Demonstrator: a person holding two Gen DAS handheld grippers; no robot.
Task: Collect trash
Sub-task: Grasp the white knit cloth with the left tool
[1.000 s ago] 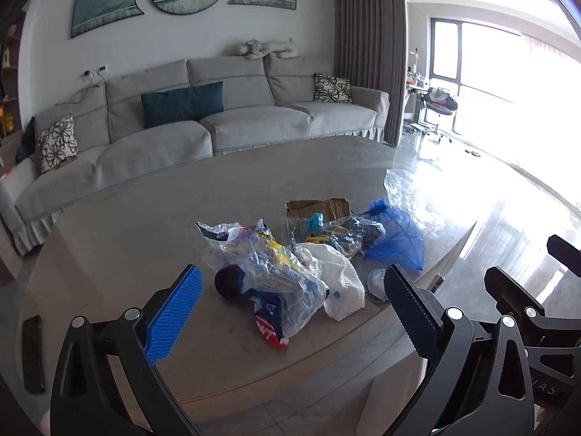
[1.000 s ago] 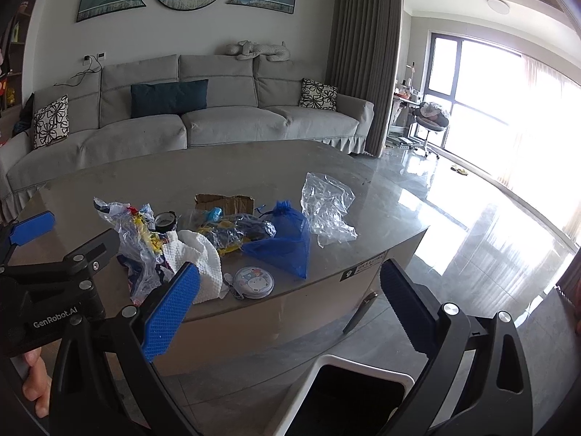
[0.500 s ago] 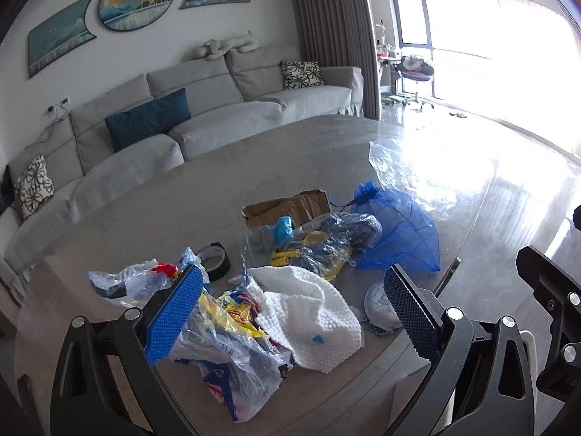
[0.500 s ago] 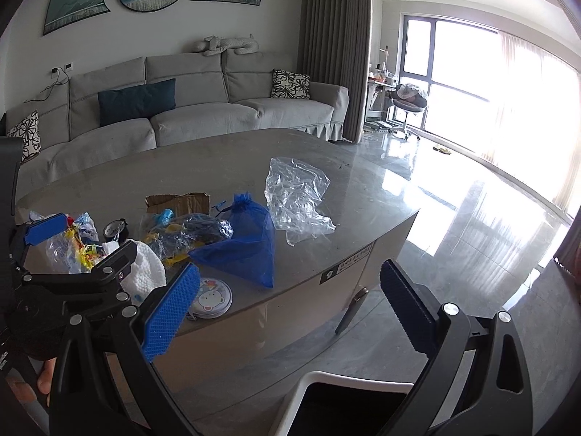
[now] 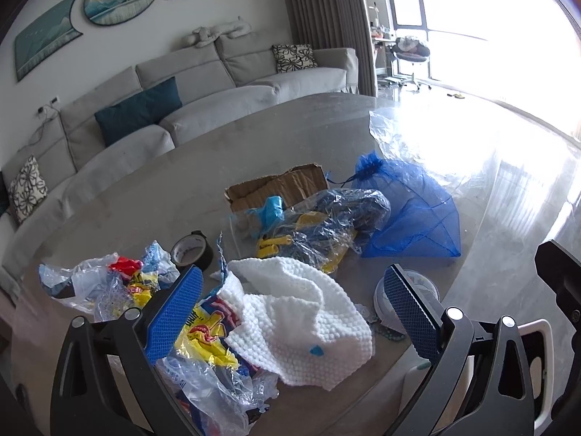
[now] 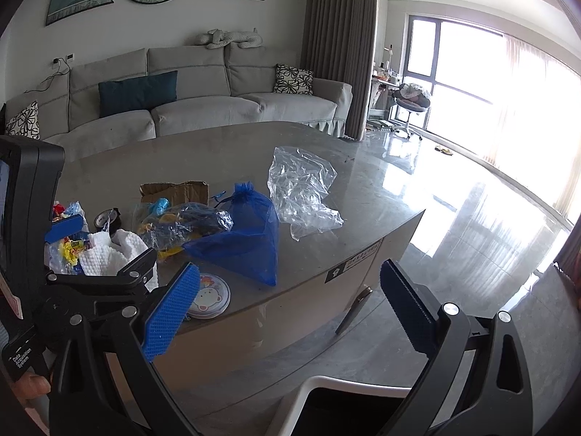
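Observation:
Trash lies on the grey table [image 5: 152,196]: a white foam sheet [image 5: 297,316], crumpled clear wrappers with yellow and red print [image 5: 203,348], a blue mesh bag [image 5: 410,210], a cardboard piece [image 5: 279,185], a tape roll [image 5: 192,250], a round lid [image 6: 210,296] and a clear plastic bag [image 6: 301,192]. My left gripper [image 5: 290,312] is open, low over the foam sheet and wrappers. My right gripper [image 6: 290,305] is open and empty off the table's front edge, above a white-rimmed bin [image 6: 348,396].
A grey sofa [image 6: 203,101] with cushions stands behind the table. Glossy floor [image 6: 472,236] lies to the right, with a window and a chair [image 6: 412,98] beyond. The bin's rim also shows in the left wrist view [image 5: 537,356].
My left gripper has moved forward and down over the trash pile, which now fills its view. My right gripper has shifted a little to the right. Both stay open.

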